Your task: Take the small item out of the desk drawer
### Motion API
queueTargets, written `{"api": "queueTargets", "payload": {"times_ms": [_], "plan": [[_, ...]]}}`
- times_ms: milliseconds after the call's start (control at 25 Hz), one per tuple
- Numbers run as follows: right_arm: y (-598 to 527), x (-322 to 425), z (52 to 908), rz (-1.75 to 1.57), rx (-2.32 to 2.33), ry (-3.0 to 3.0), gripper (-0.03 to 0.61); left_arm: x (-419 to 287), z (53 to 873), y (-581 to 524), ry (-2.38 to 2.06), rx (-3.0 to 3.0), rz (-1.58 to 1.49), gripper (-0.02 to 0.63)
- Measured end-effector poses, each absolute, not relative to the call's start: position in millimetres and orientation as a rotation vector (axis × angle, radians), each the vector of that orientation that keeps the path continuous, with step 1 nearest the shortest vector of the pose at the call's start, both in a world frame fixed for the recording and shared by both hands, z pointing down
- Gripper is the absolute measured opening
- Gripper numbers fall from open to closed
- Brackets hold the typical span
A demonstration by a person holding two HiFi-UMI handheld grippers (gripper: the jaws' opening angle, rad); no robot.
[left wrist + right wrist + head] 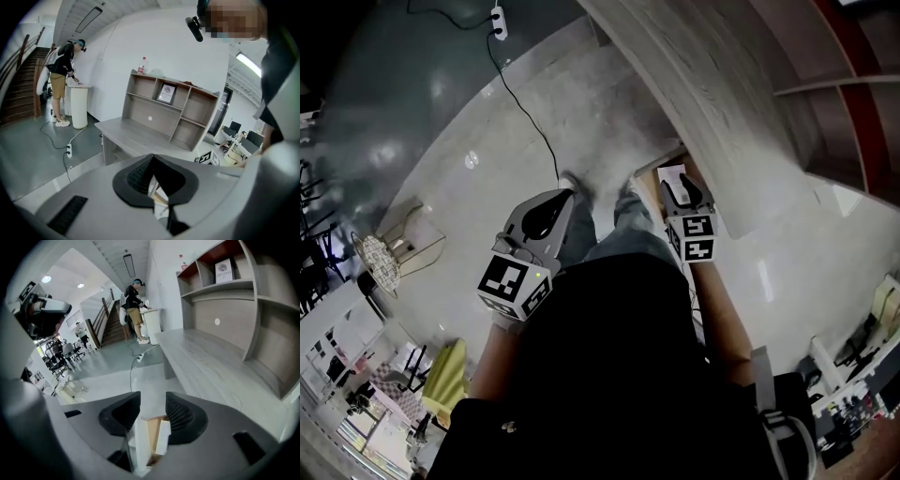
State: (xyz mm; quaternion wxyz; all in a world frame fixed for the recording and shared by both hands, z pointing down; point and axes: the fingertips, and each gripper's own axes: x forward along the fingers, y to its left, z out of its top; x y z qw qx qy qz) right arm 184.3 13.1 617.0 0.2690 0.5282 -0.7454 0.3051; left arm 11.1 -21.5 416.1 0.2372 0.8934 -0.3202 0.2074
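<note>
Right gripper [153, 401]: jaws apart, nothing clamped. It hangs over the open drawer [151, 430]. Straight below, in line with the gap, a small white box-like item [162, 437] lies on the wood drawer bottom, closer to the right-hand jaw than the left. The long axis looks to run along the gap rather than across it, though the gripper body hides the item's near end, so that's a soft call. If it holds, the pads would close across the short side, which is the easy grip. Left gripper [152, 161]: pads together, holding nothing, and well off to the person's left over bare floor, so the right one is clearly nearer and the likely picker. My read is a straight drop, maybe a slight shift toward the item, then close. Beyond the drawer is the grey desk [206, 362], then its shelf unit [243, 310] with a framed card.
</note>
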Motion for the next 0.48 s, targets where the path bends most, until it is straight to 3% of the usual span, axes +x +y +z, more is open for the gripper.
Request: {"api": "queueTargets", "payload": {"times_ms": [480], "plan": [[35.5,194.5,738.1,0.942,1.43,-1.637,0.27,-20.5,432.4,-38.5,-0.763,2.444,0.649,0.008]]}}
